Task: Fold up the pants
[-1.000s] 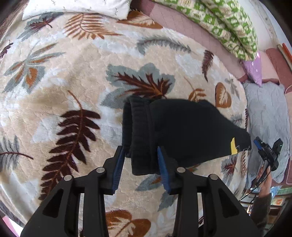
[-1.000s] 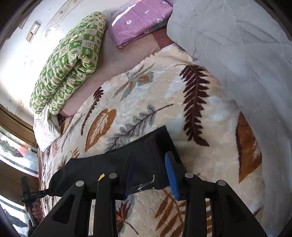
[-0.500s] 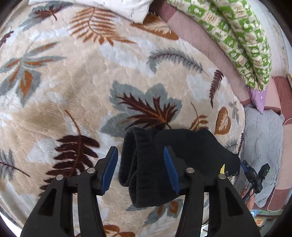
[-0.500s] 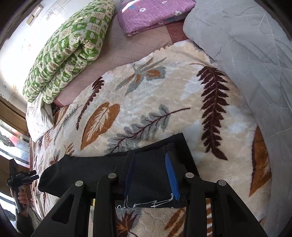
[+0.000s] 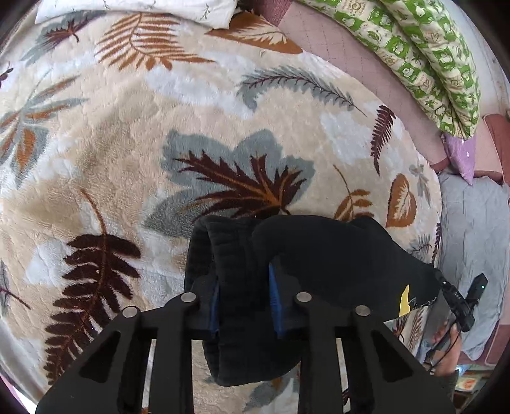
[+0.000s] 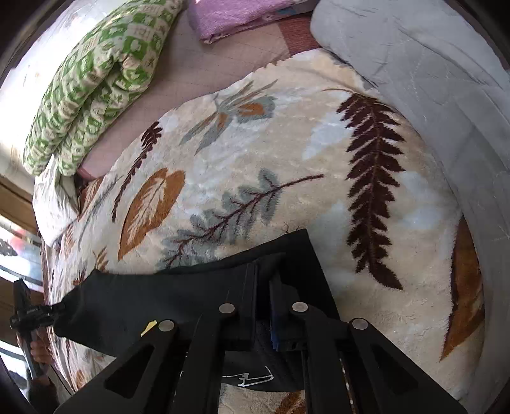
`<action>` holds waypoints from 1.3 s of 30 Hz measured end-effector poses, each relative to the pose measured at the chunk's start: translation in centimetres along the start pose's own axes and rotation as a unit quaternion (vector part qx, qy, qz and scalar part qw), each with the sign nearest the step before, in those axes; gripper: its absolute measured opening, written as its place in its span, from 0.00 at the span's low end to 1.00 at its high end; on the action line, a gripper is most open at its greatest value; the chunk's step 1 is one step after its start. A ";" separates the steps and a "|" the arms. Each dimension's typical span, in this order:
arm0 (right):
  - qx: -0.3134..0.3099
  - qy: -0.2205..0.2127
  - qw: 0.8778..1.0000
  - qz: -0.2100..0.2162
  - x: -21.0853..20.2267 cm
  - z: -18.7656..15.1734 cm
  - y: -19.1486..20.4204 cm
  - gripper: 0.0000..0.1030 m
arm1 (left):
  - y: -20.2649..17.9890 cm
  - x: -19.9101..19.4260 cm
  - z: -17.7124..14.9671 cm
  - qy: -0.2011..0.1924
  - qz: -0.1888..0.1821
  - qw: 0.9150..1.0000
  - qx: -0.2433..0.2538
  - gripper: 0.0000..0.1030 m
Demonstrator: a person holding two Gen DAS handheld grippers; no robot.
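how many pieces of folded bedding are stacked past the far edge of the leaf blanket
3 show: a green patterned quilt, a purple blanket, and a grey quilt; more may be out of view.

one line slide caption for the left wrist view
Left gripper closing on the ribbed waistband of black pants over a leaf-print blanket.

You've got nothing readable here: the white stitched mark point(image 6: 248, 379) on the black pants point(image 6: 153, 302), at the hem, forms no legible letters.
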State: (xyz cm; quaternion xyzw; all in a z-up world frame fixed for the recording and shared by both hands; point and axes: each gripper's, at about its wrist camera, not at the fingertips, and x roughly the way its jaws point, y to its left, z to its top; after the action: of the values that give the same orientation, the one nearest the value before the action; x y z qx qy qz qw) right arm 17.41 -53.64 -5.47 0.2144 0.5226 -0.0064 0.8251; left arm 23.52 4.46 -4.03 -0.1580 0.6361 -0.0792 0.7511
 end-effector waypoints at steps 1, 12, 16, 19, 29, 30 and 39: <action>-0.011 -0.010 1.000 -0.006 -0.4 -0.1 0.3 0.05 | -0.1 -0.2 -0.1 -0.008 0.007 1.000 0.004 0.20; 0.032 -0.026 0.998 -0.036 0.4 -0.9 -2.9 0.09 | -1.1 1.7 -1.3 -0.013 0.069 0.995 0.069 0.22; 0.039 -0.027 0.998 -0.039 -0.9 -0.8 -2.6 0.19 | -0.4 0.1 -1.6 -0.001 0.036 0.997 0.063 0.24; 0.034 -0.051 0.997 -0.041 -3.3 -0.9 -1.8 0.20 | 0.7 -2.0 -2.1 -0.009 0.011 0.998 0.055 0.33; -0.103 -0.013 0.992 0.074 -4.6 -0.3 11.9 0.39 | 2.6 -3.4 0.2 0.001 -0.037 0.999 -0.008 0.42; -0.117 0.000 0.989 0.093 -3.5 -0.4 13.8 0.39 | 2.4 -2.8 0.3 0.009 -0.034 0.999 -0.009 0.42; -0.265 0.121 0.952 0.095 10.2 -1.3 28.2 0.38 | 1.6 0.4 1.4 0.053 -0.036 0.998 0.000 0.42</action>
State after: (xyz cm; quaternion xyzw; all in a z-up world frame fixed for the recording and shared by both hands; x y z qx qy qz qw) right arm 27.58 -25.38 -4.99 0.0356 0.5789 0.2364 0.7796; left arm 24.87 6.07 -4.75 -0.1761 0.6687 -0.1147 0.7132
